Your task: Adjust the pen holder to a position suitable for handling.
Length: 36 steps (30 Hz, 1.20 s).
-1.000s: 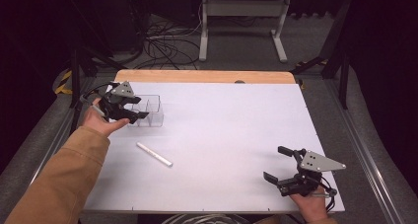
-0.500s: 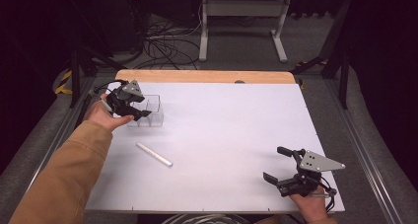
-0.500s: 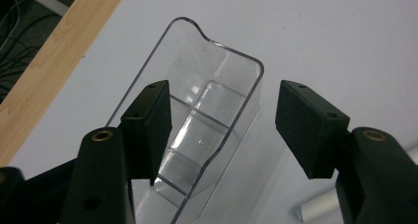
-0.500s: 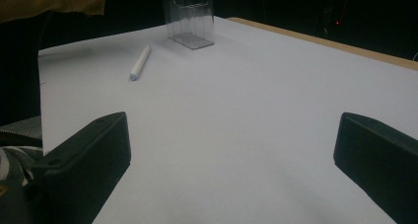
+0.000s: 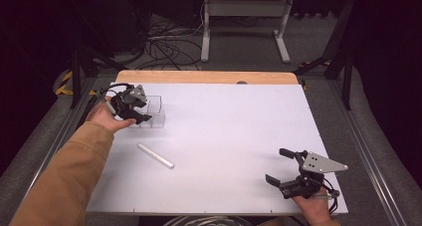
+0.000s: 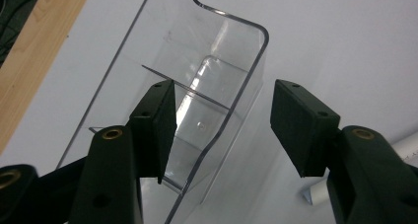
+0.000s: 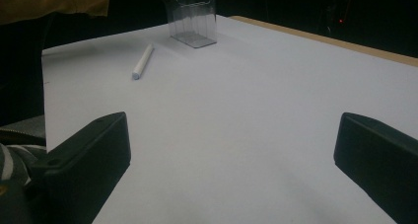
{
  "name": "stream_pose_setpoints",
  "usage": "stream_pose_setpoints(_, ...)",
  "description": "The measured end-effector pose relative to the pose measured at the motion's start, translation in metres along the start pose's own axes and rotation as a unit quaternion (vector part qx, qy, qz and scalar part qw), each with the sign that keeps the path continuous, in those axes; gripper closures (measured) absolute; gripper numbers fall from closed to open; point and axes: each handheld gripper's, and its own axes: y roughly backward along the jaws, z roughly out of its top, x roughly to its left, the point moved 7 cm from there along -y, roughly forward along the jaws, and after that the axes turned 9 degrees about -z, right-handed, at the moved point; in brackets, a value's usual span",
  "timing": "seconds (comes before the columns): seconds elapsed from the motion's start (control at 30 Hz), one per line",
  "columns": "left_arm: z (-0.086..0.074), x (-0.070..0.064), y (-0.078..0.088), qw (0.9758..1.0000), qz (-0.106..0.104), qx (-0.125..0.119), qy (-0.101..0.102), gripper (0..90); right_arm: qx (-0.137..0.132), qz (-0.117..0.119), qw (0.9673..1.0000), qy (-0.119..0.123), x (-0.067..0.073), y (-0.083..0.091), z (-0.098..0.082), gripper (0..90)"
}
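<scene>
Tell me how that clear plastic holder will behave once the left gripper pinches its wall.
The clear holder looks thin-walled and empty, so probably light. Its glossy wall may slip between the left gripper pads, which straddle it without pressing yet. Tall for its footprint, it may tip if nudged high. The white stick nearby would likely roll.

The left gripper (image 5: pixel 142 117), over at about ten o'clock on the table, has edged a little toward the clear plastic holder (image 5: pixel 155 111) and dipped slightly lower against its near-left corner. Its jaws have just been closing: in the left gripper view they now straddle one side wall of the holder, one pad (image 6: pixel 158 125) inside the compartment and the other pad (image 6: pixel 300 125) outside it, with daylight showing between the outer pad and the wall. The sleeve (image 5: pixel 69 181) has shifted along with the hand.
</scene>
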Motion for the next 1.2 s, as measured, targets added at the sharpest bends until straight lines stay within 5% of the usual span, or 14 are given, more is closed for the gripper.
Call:
stream_pose_setpoints(0.67,-0.008,0.000,-0.017,0.9967,0.021,0.076,-0.018,63.5,-0.004,0.005,1.0000,-0.005,0.000,0.001,0.000,1.5)
stream_pose_setpoints(0.83,-0.009,-0.002,-0.016,0.9971,0.000,0.073,-0.025,68.0,-0.003,0.006,1.0000,-0.007,-0.001,0.000,0.000,1.5)
stream_pose_setpoints(1.03,-0.010,-0.010,-0.011,0.9958,-0.041,0.071,-0.039,83.5,-0.004,0.010,0.9999,-0.011,-0.001,0.000,-0.001,1.5)
stream_pose_setpoints(1.2,-0.007,-0.014,-0.006,0.9957,-0.062,0.061,-0.030,88.0,-0.004,0.011,0.9999,-0.012,0.000,0.000,-0.001,1.5)
